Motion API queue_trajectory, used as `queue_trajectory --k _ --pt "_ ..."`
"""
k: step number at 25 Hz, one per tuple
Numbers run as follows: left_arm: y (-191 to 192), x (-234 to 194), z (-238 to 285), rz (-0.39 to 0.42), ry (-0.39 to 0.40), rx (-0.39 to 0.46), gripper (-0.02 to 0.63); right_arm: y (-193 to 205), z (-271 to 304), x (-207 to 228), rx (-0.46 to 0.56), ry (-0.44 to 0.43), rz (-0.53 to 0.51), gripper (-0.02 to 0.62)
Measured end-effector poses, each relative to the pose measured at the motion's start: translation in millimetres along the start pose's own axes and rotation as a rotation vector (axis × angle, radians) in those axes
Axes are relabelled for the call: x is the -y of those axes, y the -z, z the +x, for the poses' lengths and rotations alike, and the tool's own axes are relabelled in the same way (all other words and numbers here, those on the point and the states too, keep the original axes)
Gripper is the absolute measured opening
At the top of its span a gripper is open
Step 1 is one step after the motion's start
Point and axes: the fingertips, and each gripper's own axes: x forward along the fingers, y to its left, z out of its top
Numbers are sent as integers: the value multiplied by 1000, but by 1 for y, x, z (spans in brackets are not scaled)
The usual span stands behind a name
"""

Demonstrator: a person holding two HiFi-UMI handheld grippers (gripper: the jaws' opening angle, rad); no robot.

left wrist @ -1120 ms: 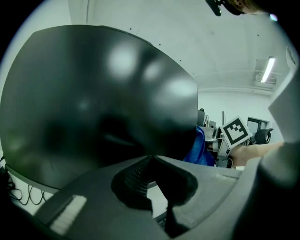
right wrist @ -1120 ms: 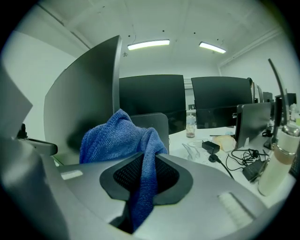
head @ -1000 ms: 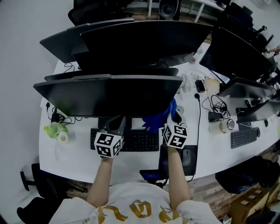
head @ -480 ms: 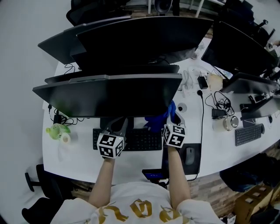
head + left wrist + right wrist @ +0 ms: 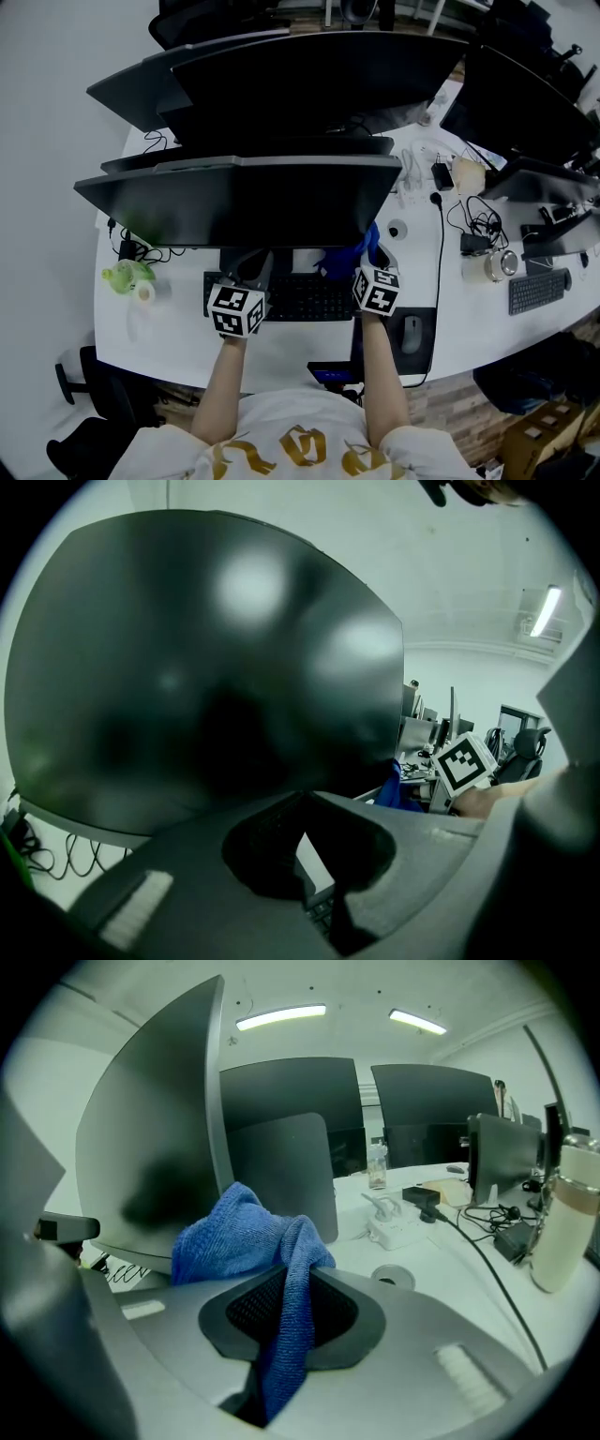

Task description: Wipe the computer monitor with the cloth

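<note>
Desk (image 5: 173,333), white and curved, carries several monitors (image 5: 244,202).

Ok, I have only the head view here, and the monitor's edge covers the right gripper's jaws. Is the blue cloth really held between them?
Observer: Yes. In the right gripper view, the right gripper has its jaws shut on the blue cloth, which hangs down between them.
Operator: And where is the cloth relative to the monitor?
Observer: It is bunched beside the lower right corner of the monitor, on the screen side. I cannot confirm contact.
Operator: Does the left gripper hold something?
Observer: No. The left gripper has its jaws together with nothing between them, and it faces the dark screen.
</note>
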Motion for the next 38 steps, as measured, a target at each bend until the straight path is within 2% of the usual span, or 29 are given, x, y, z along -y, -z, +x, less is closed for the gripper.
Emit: queue_trajectory --k 12,19,38 --pt "7 -11 -10 -15 -6 -7 0 13 4 -2 -11 3 112 78" --pt "6 -19 -17 -14 -11 -2 0 22 9 -26 -25 -37 118 78" --pt "17 -50 -36 -35 -11 -9 0 26 11 -49 -18 -15 180 77"
